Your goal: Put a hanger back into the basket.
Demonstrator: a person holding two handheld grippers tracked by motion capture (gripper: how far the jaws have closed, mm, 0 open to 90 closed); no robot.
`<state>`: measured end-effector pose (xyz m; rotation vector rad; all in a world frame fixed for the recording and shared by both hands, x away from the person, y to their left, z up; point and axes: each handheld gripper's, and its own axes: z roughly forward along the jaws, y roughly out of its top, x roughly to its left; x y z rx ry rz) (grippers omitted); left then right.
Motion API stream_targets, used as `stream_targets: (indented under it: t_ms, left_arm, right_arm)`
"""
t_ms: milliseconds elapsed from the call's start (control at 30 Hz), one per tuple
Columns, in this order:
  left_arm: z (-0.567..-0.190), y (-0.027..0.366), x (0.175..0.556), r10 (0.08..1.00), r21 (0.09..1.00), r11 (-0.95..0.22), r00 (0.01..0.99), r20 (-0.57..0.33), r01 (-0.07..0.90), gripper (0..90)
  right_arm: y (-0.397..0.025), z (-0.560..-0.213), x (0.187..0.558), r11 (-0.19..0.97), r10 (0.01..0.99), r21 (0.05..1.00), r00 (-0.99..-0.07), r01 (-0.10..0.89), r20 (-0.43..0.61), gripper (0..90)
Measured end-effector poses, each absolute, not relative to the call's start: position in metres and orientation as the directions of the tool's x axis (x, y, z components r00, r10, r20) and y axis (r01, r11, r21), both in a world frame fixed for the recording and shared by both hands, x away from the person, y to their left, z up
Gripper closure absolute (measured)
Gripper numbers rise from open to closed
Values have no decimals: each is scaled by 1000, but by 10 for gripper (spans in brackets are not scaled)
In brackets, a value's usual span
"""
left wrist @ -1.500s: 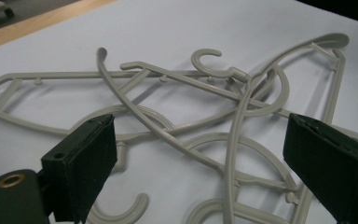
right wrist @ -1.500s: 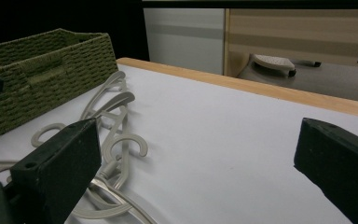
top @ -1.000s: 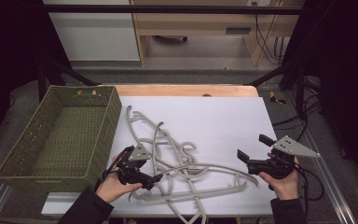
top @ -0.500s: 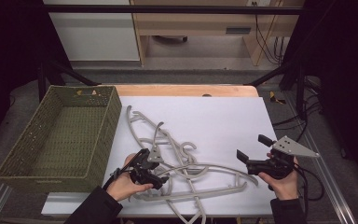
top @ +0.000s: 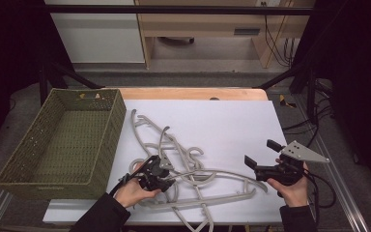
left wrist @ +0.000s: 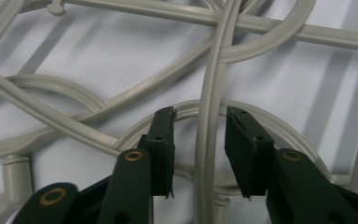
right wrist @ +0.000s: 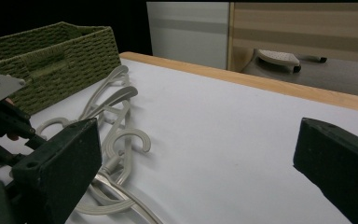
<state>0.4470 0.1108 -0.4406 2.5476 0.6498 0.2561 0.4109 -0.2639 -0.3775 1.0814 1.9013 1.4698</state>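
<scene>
The left claw [left wrist: 199, 149] points down into the tangle of pale grey plastic hangers [top: 188, 174] on the desk [top: 232, 125], released, one thin hanger bar [left wrist: 209, 116] running between its jaws, seemingly untouched. The right claw [top: 260, 155] hovers spread, beside the tangle.

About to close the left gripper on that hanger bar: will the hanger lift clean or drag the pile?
Likely drags: the hanger bar between the open left gripper jaws crosses the other hangers. Thin plastic looks light and fairly stiff, perhaps slippery.
</scene>
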Motion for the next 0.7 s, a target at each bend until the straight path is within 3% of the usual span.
stream_targets:
  t_ms: [333,700]
  left_arm:
    - [-445,107,446,485,477,-786,871,80,393,786]
    - [-441,108,439,461,512,-777,885,66,367,812]
  right_arm:
    - [-264,-377,411,99,827,953,-557,286,81,11]
    - [-265,-377,410,98,824,954,-560,283,81,12]
